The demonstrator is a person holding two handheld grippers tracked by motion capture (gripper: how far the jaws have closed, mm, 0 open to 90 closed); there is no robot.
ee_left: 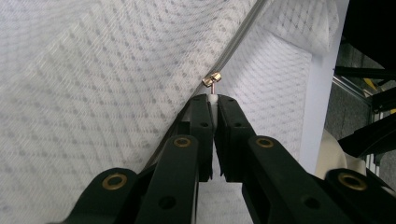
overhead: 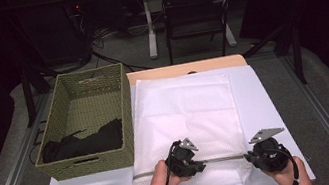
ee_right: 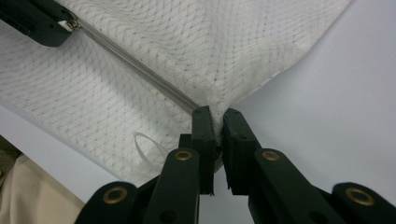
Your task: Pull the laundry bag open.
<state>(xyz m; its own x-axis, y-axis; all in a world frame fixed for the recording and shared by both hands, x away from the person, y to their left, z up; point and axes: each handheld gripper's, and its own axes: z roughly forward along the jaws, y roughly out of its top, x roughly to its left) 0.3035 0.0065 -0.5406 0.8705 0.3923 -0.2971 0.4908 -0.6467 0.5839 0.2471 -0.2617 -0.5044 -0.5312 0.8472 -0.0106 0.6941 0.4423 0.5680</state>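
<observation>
Black jaws of the left gripper (ee_left: 213, 100) pinch the zipper pull (ee_left: 212, 80) of the mesh laundry bag (overhead: 186, 114) on the table, so, pulling steadily along the zipper track (ee_right: 140, 70), let the right gripper (ee_right: 215, 114), clamped on the bag's corner, hold it taut.

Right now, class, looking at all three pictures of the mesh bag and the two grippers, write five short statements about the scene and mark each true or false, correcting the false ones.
1. The left gripper has its jaws shut on the zipper pull. True.
2. The right gripper hangs open above the table. False: its jaws pinch the white mesh bag at the zipper's end.
3. The woven basket stands to the left of the bag. True.
4. The basket holds nothing. False: dark cloth lies in its near end.
5. The bag lies on the floor. False: it lies on the white table.
</observation>
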